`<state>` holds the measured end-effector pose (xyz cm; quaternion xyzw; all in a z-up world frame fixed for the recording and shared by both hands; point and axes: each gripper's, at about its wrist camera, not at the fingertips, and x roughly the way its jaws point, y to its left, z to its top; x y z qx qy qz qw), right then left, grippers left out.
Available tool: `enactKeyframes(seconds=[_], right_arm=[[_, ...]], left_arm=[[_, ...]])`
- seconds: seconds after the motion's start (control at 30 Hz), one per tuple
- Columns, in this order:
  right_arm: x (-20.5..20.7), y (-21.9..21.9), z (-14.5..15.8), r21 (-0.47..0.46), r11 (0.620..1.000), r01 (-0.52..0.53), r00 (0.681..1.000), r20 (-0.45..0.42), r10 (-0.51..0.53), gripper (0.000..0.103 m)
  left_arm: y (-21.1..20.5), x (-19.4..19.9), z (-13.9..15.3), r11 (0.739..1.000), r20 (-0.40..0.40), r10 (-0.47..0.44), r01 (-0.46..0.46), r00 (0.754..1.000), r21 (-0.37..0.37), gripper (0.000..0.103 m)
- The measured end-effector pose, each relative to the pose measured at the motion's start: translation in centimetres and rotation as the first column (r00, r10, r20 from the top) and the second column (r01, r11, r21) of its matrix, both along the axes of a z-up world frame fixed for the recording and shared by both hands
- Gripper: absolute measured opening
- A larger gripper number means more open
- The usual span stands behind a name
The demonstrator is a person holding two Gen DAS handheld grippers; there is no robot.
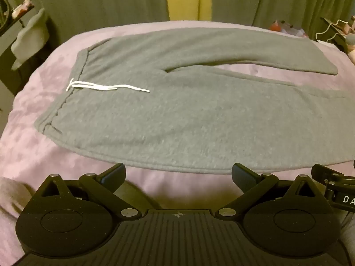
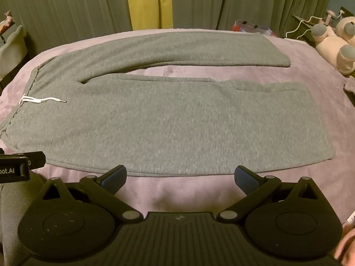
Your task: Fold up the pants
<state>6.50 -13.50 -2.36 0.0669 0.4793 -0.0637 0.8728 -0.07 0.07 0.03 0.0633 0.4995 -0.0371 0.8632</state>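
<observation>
Grey sweatpants (image 1: 177, 115) lie flat on a pink bedspread (image 1: 44, 155), waistband to the left with a white drawstring (image 1: 104, 87), legs spread apart to the right. They also show in the right wrist view (image 2: 168, 119), with the drawstring (image 2: 40, 99) at left. My left gripper (image 1: 177, 175) is open and empty, just short of the near edge of the pants by the hip. My right gripper (image 2: 180, 176) is open and empty, just short of the near leg's edge. The right gripper's side shows at the right edge of the left wrist view (image 1: 337, 186).
Green curtains (image 2: 221, 2) with a yellow strip hang behind the bed. A plush toy (image 2: 335, 44) sits at the bed's right side. A dark shelf with a grey cloth (image 1: 28, 40) stands at the left. The bedspread (image 2: 177, 192) is bare between the grippers and the pants.
</observation>
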Motion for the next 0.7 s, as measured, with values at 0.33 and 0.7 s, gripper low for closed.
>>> enactKeyframes(seconds=[0.33, 0.7], right_arm=[[-0.05, 0.04, -0.05, -0.002, 1.000, -0.002, 1.000, -0.002, 0.002, 0.103], [0.04, -0.04, -0.03, -0.004, 1.000, -0.003, 1.000, -0.004, 0.003, 0.103]], left_arm=[[0.31, 0.13, -0.04, 1.000, -0.005, 0.008, -0.008, 1.000, 0.005, 0.103], [0.39, 0.23, -0.14, 1.000, -0.009, 0.012, -0.012, 1.000, 0.004, 0.103]])
